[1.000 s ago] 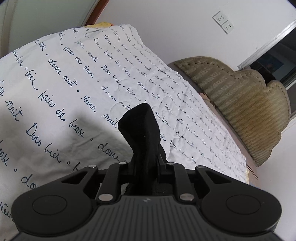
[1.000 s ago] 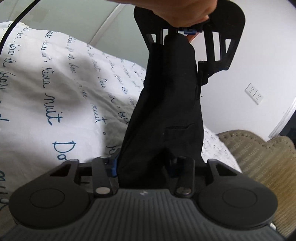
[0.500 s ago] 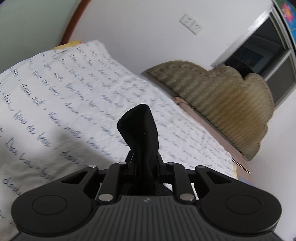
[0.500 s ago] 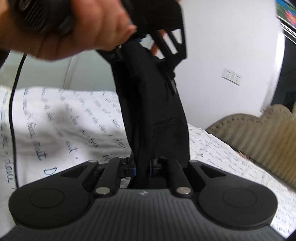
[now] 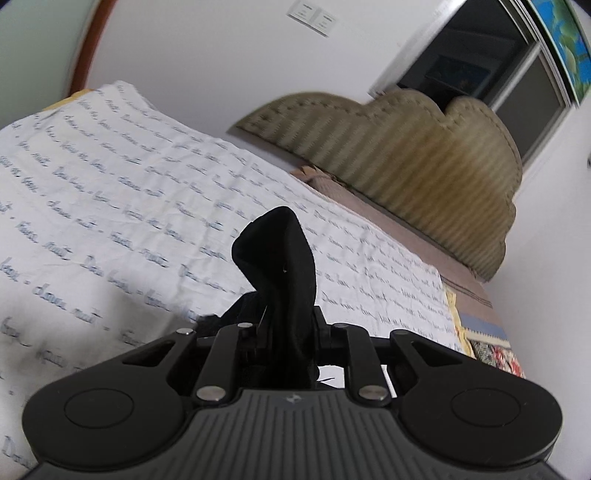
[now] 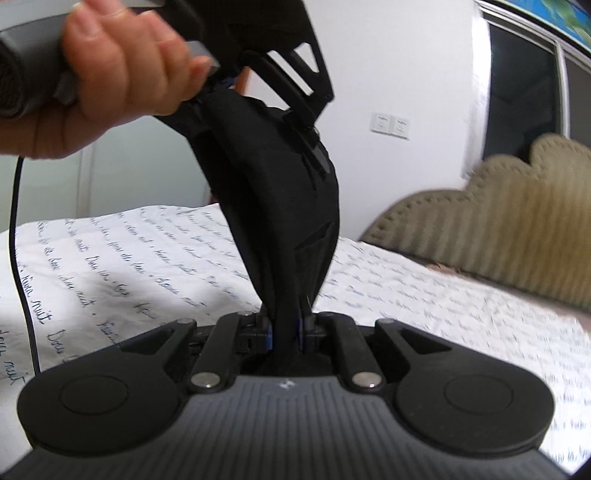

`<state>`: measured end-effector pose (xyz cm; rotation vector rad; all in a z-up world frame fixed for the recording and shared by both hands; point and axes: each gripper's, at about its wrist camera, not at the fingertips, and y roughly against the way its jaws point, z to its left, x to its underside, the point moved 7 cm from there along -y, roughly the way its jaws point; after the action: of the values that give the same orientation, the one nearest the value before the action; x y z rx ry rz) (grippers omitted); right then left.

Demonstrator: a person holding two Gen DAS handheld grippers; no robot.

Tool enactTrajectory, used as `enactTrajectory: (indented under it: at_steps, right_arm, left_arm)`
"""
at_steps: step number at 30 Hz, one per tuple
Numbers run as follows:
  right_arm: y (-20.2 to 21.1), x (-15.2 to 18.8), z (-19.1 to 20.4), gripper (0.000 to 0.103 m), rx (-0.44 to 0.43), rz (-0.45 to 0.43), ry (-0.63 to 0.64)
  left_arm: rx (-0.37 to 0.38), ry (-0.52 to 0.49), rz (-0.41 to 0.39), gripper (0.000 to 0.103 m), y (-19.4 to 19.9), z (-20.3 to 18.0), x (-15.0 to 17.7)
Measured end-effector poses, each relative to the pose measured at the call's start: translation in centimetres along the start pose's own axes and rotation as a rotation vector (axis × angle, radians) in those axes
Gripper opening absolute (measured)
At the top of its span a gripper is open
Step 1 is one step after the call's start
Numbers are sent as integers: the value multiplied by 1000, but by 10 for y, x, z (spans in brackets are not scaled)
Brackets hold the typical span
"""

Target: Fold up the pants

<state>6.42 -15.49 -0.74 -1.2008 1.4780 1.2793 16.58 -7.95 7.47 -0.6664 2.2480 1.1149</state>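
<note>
The black pants (image 6: 280, 206) hang in the air above the bed, stretched between the two grippers and clear of the sheet. The right gripper (image 6: 286, 332) is clenched on one end of the cloth: its two fingers, with blue pads showing on either side, press together on a narrow bunch of fabric right at the bottom middle of the right wrist view. From there the pants rise in a thick, slightly curved band up to the left gripper (image 6: 236, 81), which sits near the top of that view — held by the person's hand (image 6: 122, 74) wrapped around its handle. A black cable (image 6: 18, 236) drops from that handle down the left edge of the picture. In the left wrist view the left gripper (image 5: 286, 332) is likewise closed on the pants (image 5: 280, 254), and a folded lump of black cloth sticks up past its fingers, tilted a little to the left. Under both grippers lies the white sheet (image 5: 122, 206) printed with lines of blue handwriting, wrinkled and covering most of the bed. Behind it stands a tan, ribbed headboard (image 5: 424, 155) with a scalloped top, against a white wall that carries a pair of wall switches (image 5: 308, 13). A dark window (image 6: 524, 92) shows beside the headboard — parts of both views are blurred.
</note>
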Motion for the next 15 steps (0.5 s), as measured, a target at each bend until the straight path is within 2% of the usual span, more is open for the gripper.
enactTrajectory:
  at_steps: [8,15]
  right_arm:
    - [16,35,-63,11,8,37,-195]
    - [24,73,-104,11,-28,78,-399]
  left_arm:
    - [5,-97,72,18,-46,-58,37]
    - [-6,-174,169,18,-96,-93,75]
